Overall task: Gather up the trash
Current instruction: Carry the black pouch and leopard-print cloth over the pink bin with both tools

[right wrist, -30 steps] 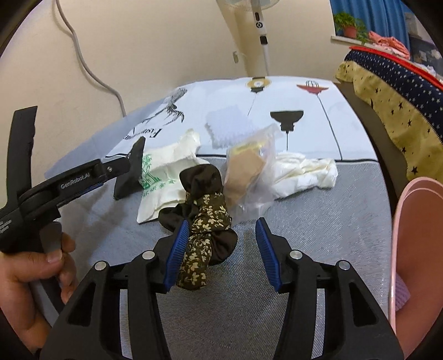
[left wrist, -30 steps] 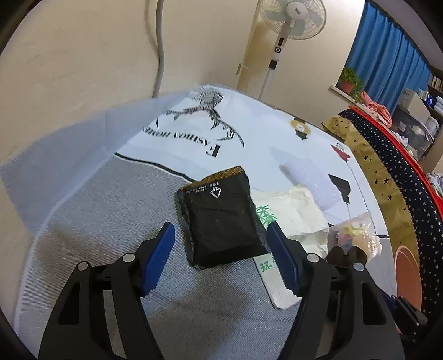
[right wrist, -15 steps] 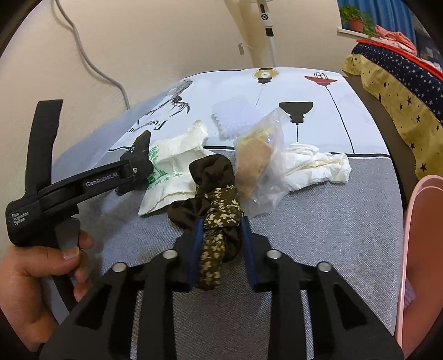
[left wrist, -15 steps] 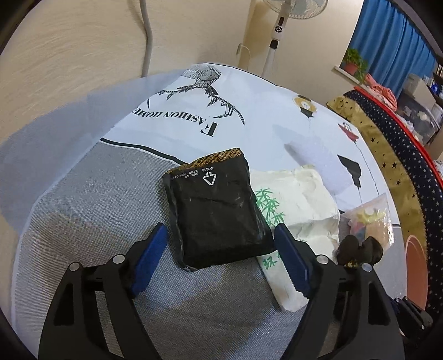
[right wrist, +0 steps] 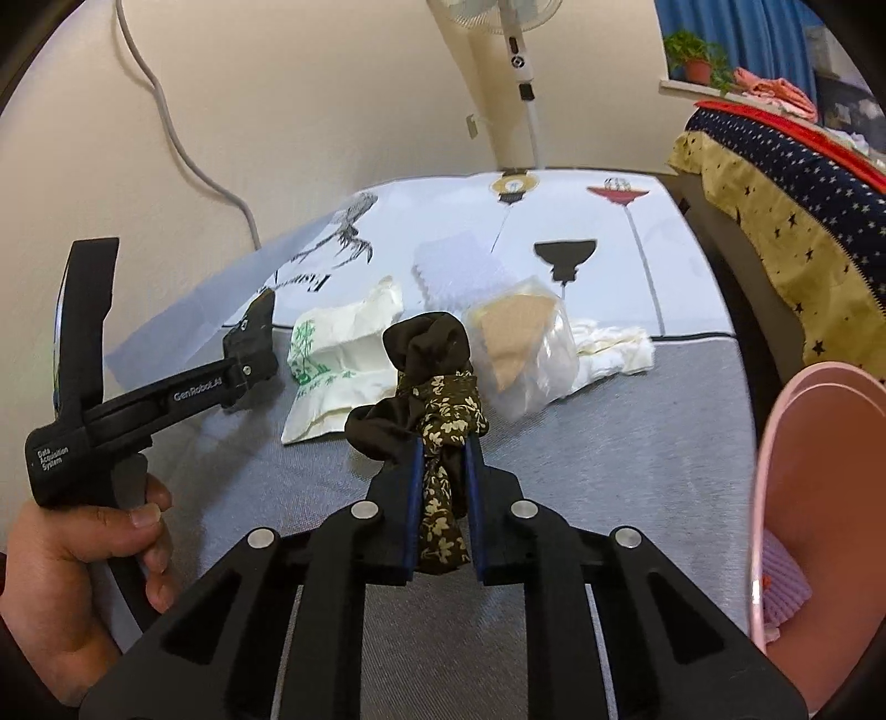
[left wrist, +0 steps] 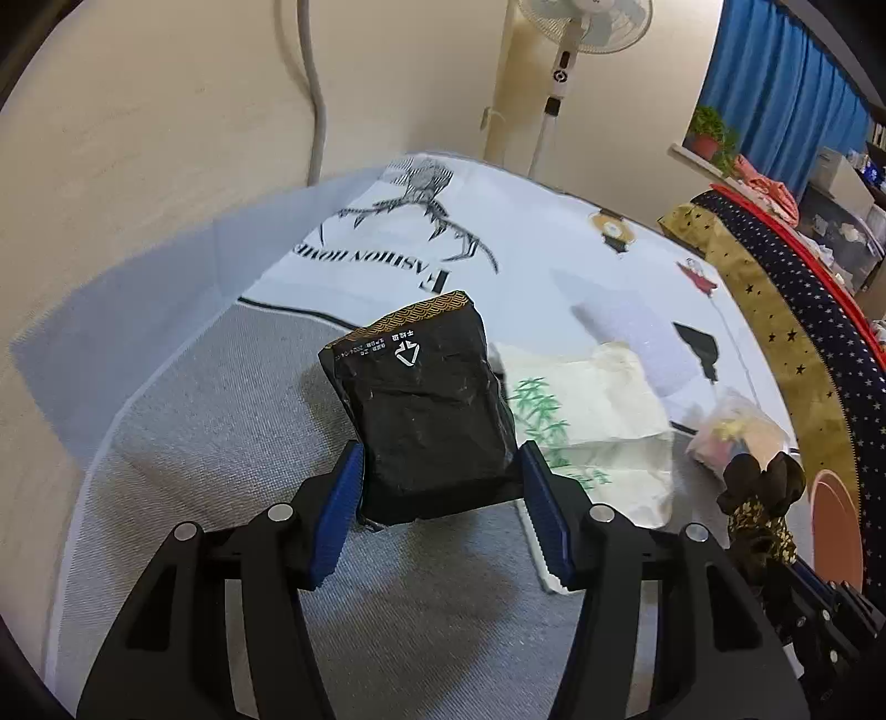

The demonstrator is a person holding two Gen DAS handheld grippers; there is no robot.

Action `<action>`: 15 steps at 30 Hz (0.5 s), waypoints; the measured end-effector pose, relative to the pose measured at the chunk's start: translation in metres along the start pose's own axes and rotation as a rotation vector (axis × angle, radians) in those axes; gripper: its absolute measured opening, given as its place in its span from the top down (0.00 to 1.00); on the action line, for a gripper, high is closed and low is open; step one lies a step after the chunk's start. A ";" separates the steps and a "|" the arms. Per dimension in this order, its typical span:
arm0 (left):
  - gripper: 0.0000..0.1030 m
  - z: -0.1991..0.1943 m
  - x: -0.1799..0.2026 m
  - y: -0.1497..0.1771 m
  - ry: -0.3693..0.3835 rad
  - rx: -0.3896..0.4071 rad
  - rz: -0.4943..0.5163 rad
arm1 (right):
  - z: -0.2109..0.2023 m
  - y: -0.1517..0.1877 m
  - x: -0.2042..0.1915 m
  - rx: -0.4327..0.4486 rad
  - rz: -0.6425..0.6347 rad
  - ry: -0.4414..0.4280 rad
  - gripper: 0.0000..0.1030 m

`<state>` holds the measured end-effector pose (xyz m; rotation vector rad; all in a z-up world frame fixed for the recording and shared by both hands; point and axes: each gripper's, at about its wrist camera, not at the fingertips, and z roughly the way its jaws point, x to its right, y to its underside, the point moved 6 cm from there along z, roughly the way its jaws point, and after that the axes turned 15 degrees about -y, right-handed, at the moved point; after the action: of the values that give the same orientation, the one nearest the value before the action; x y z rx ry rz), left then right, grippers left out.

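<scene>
Grey-and-white printed tablecloth (left wrist: 221,443) under scattered trash — pale wall (left wrist: 138,138), standing fan (left wrist: 576,33) behind

Our left gripper (left wrist: 440,476) has just closed its jaws onto the black packet (left wrist: 423,404), whose near end now lifts. Our right gripper (right wrist: 440,471) has closed on the floral scrunchie (right wrist: 437,415), raising it.

Left gripper (left wrist: 440,487): jaws just closed in, blue pads against both sides of the black packet (left wrist: 426,404), tilted downward. Right gripper (right wrist: 440,487): jaws just narrowed, clamped on the floral scrunchie (right wrist: 437,437). Person's left hand (right wrist: 72,559) wraps the left gripper's handle.
</scene>
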<state>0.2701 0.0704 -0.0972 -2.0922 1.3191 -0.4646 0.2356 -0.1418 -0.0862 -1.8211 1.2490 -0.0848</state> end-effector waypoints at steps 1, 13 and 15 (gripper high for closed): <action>0.46 -0.004 0.000 0.000 0.002 0.007 0.000 | -0.004 -0.001 0.000 0.007 0.000 0.004 0.86; 0.46 -0.049 0.001 0.002 0.037 0.073 -0.002 | -0.054 -0.006 -0.004 0.085 -0.017 0.055 0.86; 0.46 -0.057 0.002 0.003 0.042 0.085 0.005 | -0.064 -0.006 -0.004 0.100 -0.015 0.066 0.86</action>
<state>0.2358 0.0496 -0.0568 -2.0188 1.3047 -0.5553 0.2064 -0.1783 -0.0426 -1.7536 1.2551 -0.2141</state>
